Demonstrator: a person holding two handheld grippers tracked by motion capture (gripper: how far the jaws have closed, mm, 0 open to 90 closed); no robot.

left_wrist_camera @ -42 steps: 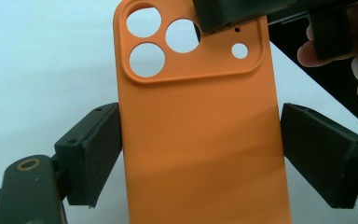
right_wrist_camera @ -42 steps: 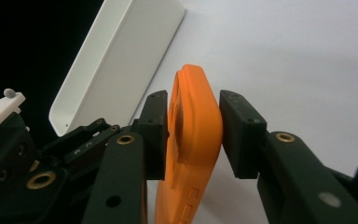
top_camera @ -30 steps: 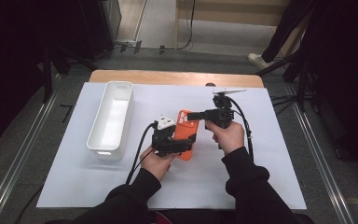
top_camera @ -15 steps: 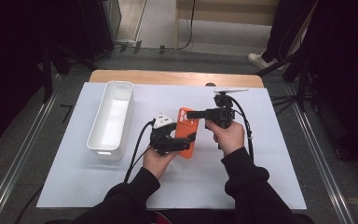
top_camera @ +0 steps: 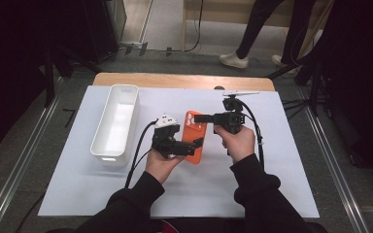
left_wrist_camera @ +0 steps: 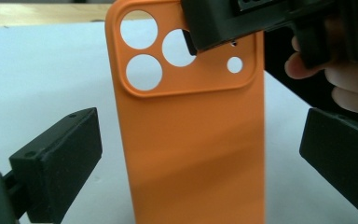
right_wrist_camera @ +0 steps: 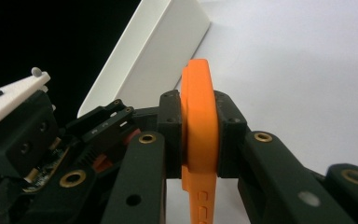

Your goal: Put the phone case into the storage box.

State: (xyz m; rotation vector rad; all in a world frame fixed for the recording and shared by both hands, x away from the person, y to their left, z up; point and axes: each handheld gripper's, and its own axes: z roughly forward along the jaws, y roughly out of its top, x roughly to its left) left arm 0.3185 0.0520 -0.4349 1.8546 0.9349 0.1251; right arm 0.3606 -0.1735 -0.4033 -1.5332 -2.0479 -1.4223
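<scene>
An orange phone case (top_camera: pixel 193 135) with round camera cut-outs stands off the white sheet, gripped at its camera end by my right gripper (top_camera: pixel 200 118). In the right gripper view the two pads of the right gripper (right_wrist_camera: pixel 200 135) press both faces of the case (right_wrist_camera: pixel 196 88), seen edge-on. My left gripper (top_camera: pixel 194 148) reaches in from the left at the case's lower half. In the left gripper view the left gripper (left_wrist_camera: pixel 200 158) stands open, its jaws wide apart on either side of the case (left_wrist_camera: pixel 196 154) and not touching it.
A long white bin (top_camera: pixel 118 121) lies on the left of the white sheet (top_camera: pixel 281 170), and it appears behind the jaws as the bin (right_wrist_camera: pixel 154 51). A wooden table edge (top_camera: pixel 175 80) runs along the back. A person's legs stand beyond the table.
Hardly anything differs. The left gripper has crept slightly forward beside the case, while the right gripper keeps its hold in the same place.
</scene>
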